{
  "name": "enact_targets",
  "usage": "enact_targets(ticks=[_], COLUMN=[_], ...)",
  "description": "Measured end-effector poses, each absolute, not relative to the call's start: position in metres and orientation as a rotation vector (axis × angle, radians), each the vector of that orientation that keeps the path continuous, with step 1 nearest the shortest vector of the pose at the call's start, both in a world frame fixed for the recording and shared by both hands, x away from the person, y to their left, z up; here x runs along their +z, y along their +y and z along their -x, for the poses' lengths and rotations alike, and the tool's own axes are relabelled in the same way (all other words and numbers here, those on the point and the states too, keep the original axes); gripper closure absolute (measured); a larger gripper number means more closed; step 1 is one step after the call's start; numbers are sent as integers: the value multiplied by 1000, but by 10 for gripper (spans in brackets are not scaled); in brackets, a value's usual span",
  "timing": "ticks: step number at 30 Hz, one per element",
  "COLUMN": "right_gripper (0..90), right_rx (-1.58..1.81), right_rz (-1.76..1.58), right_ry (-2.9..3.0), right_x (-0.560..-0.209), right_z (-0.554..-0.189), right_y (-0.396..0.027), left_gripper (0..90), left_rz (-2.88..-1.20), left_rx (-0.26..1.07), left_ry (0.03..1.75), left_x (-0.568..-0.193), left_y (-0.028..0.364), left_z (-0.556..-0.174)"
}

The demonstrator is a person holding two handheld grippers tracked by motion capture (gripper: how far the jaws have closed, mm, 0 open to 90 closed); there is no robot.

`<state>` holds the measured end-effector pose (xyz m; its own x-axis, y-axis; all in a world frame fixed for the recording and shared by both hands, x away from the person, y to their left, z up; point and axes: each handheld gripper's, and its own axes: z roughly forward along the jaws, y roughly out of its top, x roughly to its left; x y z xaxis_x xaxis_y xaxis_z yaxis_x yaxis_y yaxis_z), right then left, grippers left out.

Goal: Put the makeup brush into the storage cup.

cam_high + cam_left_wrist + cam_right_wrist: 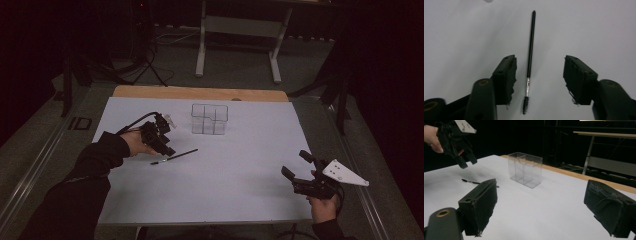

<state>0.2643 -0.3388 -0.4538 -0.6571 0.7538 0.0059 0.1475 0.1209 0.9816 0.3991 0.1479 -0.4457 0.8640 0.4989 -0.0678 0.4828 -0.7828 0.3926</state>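
Black padded jaws of the left gripper (540,77) stand partly open and straddle a mascara wand (530,62) that lies flat on the white table sheet (599,30); the pads touch nothing, and the left one sits nearer the wand than the right. No hold is established.

Position, taken from the clear acrylic organizer (209,119): the wand (174,157) lies on the sheet in front of it and slightly to its left, apart from it. The left gripper (167,149) hangs over the wand's near end, tilted downward. The right gripper (295,176) is well off to the organizer's front right, jaws wide apart and empty, playing no part in the pick-up.

Condition of the item: slim black handle, short silver ferrule, small dark spiral brush at the end nearest the left gripper. It is thin and lies low on the sheet.

Recommendation: centre the jaws on the wand so both pads meet it together, lower until the tips are almost on the sheet, and close across the handle just beyond the ferrule rather than on the bristles. An off-centre closure would likely roll or flick it aside.
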Motion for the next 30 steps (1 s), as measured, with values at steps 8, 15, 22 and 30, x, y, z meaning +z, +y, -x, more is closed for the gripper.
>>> enact_targets(ticks=[8,15,22,30], right_gripper=[112,111,112,112], right_rx=[1572,1576,1576,1580], right_rz=[-869,-873,-871,-871], right_ry=[1901,1900,1900,1903], right_x=[-454,-454,-454,-454], right_z=[-264,-265,-264,-264], right_y=[-339,-339,-340,-340], left_gripper=[581,684,710,774], left_rz=[-2697,-2722,-2781,-2798], left_rx=[35,37,32,43], left_ry=[715,702,696,707], left_x=[-463,-473,-485,-493], left_y=[143,139,134,138], left_z=[-401,-404,-407,-411])
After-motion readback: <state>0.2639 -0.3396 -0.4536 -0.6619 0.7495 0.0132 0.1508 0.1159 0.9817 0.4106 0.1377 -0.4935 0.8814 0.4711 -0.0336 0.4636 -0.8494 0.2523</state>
